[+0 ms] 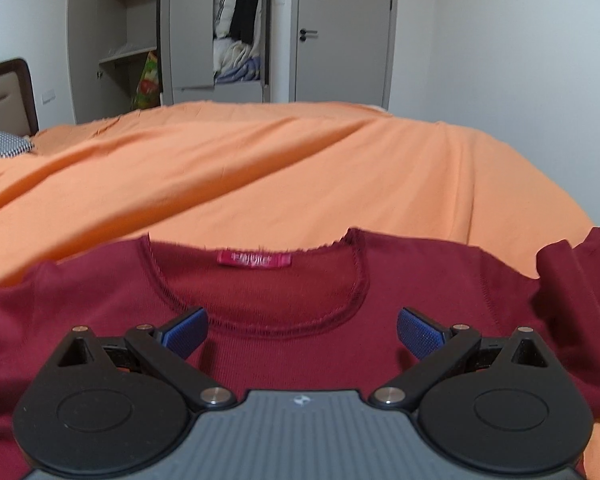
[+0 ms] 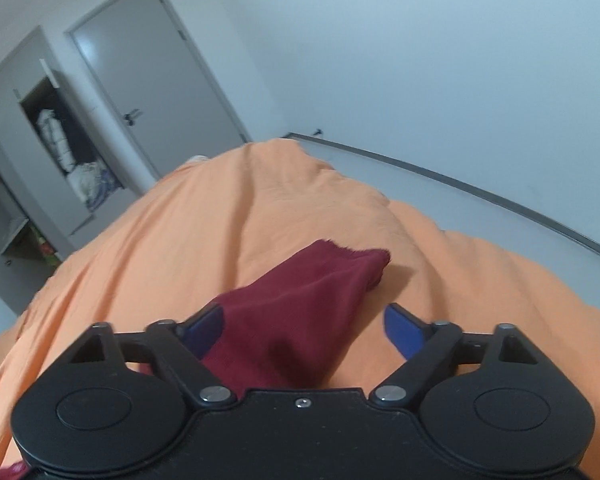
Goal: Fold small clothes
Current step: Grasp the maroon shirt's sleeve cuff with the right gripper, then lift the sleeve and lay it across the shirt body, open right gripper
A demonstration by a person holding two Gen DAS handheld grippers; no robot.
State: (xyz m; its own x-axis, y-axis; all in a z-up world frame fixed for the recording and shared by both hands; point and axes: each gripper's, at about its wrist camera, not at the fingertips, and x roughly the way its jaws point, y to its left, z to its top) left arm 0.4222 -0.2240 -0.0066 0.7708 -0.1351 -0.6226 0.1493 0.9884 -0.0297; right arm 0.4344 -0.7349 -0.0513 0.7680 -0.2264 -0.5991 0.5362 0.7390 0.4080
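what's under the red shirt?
The red shirt lies spread on an orange bedsheet, which shows all around it. Whatever sits directly beneath the fabric is covered.

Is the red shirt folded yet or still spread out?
Spread: the red shirt lies flat, neckline up, with its sleeve extended on the bedspread.

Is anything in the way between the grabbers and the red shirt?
No, nothing visible. The left gripper is open right over the red shirt, just below its collar. The right gripper is open around the shirt's sleeve. Only the orange bedsheet lies underneath.
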